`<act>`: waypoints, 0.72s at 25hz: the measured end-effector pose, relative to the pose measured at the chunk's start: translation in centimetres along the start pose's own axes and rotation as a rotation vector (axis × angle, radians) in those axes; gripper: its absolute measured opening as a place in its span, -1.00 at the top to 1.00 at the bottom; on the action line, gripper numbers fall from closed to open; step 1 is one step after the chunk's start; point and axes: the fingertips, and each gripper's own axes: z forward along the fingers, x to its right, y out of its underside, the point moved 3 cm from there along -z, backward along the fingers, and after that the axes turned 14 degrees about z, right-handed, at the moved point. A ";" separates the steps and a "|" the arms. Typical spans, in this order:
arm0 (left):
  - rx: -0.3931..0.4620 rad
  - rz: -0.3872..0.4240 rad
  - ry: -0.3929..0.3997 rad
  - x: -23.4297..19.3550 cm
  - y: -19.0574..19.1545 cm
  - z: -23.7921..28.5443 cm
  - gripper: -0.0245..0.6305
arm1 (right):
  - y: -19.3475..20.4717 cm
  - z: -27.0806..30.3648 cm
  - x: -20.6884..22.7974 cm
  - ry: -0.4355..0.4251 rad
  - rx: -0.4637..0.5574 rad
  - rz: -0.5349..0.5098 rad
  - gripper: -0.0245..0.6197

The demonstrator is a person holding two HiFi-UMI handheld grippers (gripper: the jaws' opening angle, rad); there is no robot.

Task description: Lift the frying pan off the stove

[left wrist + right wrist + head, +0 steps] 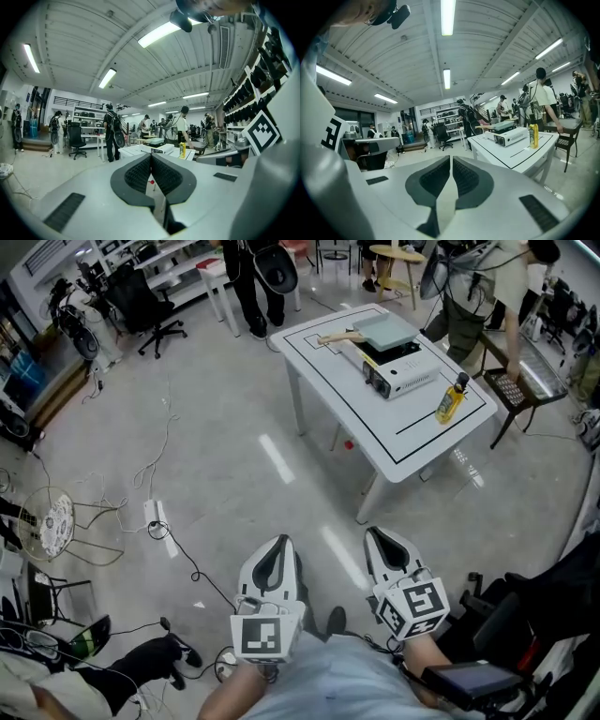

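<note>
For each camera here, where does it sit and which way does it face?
Head view: on the person's head, looking steeply down at floor and table; left gripper, right gripper and shirt show at the bottom.
Left gripper view: on the left gripper, facing roughly level toward the table; its shut jaws show.
Right gripper view: on the right gripper, also facing the table; shut jaws show.
Shared: all three show table, stove and bottle.

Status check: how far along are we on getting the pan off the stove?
Done: nothing yet. The frying pan sits on the stove on the white table. In hand: nothing. The left gripper and right gripper are both shut and empty, well short of the table. Left: walk up, open a gripper, probably take the wooden handle, and lift.
</note>
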 end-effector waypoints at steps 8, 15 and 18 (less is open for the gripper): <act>-0.041 -0.035 0.006 -7.9 3.2 8.2 0.87 | -0.4 11.4 0.8 0.023 -0.057 0.018 0.77; -0.010 -0.048 -0.003 -17.5 2.3 14.6 0.87 | -3.8 21.9 -1.9 0.025 -0.058 0.005 0.77; 0.025 -0.037 -0.008 -21.3 1.4 17.3 0.87 | -6.3 25.8 -2.9 0.025 -0.023 -0.017 0.77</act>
